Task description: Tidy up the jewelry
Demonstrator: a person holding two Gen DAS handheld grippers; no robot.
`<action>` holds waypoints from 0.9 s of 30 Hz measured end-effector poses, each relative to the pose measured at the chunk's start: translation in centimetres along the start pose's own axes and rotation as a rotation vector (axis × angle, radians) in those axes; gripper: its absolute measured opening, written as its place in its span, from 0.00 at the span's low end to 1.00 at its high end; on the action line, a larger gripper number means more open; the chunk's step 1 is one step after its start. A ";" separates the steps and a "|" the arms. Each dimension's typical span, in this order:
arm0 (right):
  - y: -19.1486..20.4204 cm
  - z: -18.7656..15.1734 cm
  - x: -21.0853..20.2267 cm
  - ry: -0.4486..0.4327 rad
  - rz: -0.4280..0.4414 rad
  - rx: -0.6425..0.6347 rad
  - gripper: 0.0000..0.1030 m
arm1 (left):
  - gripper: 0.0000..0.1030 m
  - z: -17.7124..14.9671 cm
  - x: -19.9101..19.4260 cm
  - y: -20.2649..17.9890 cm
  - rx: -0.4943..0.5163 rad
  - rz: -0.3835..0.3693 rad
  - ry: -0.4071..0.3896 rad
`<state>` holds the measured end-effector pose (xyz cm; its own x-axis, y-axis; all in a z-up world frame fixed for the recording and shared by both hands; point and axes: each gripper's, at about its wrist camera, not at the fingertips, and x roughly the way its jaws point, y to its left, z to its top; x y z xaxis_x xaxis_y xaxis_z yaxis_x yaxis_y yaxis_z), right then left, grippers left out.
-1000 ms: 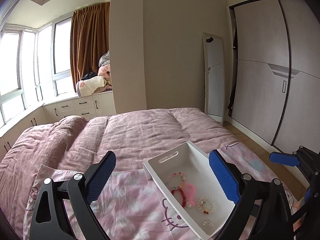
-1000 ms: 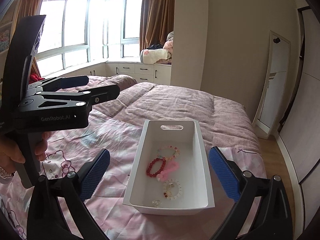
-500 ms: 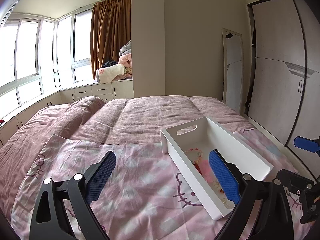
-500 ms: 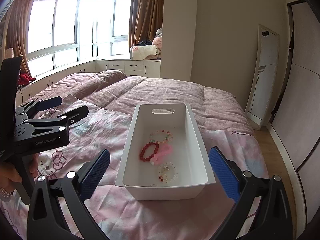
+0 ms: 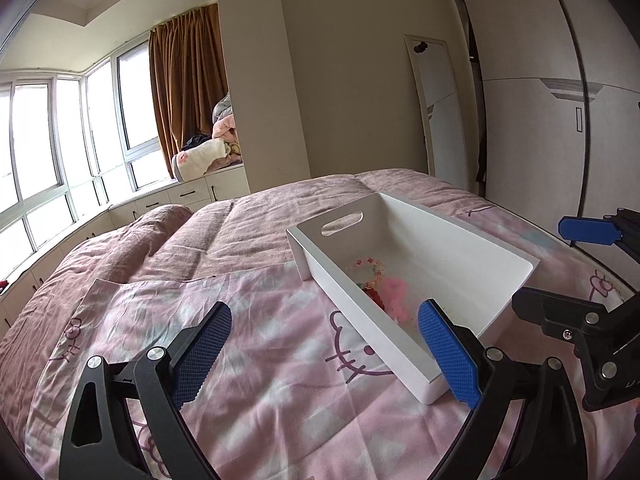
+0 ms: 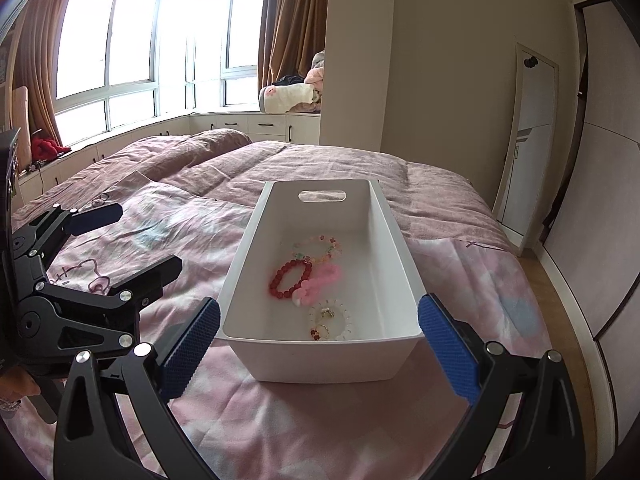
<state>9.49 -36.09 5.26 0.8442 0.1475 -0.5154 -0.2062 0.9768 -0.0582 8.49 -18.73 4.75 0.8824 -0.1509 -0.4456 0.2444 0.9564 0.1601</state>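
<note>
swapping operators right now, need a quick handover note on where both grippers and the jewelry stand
Left gripper: open, holding nothing, over the pink printed sheet to the left of the white bin.
Right gripper: open, holding nothing, lined up with the bin's near end.
Bin sits on the bed. Inside it lie a red bead bracelet, a pink bracelet, a pastel bead bracelet and a clear bracelet.
Done: those four pieces are in the bin.
Left: a small ring-like item lies on the sheet beyond the left gripper; it is too small to identify, so check it first.
</note>
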 end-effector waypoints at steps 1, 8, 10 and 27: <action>0.0 0.0 0.0 0.000 0.002 0.001 0.95 | 0.93 0.1 0.1 0.0 -0.006 -0.001 0.005; 0.0 -0.2 0.1 0.003 -0.004 -0.008 0.95 | 0.93 0.0 0.6 0.4 -0.027 -0.004 0.026; 0.0 -0.1 0.0 0.002 -0.003 -0.005 0.95 | 0.93 -0.1 0.7 0.6 -0.030 -0.007 0.033; 0.3 -0.3 0.0 0.000 -0.004 -0.013 0.95 | 0.93 -0.2 0.7 0.9 -0.044 -0.023 0.035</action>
<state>9.29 -35.87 5.02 0.8451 0.1441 -0.5148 -0.2094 0.9753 -0.0707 9.24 -17.88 4.43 0.8622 -0.1649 -0.4790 0.2458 0.9630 0.1109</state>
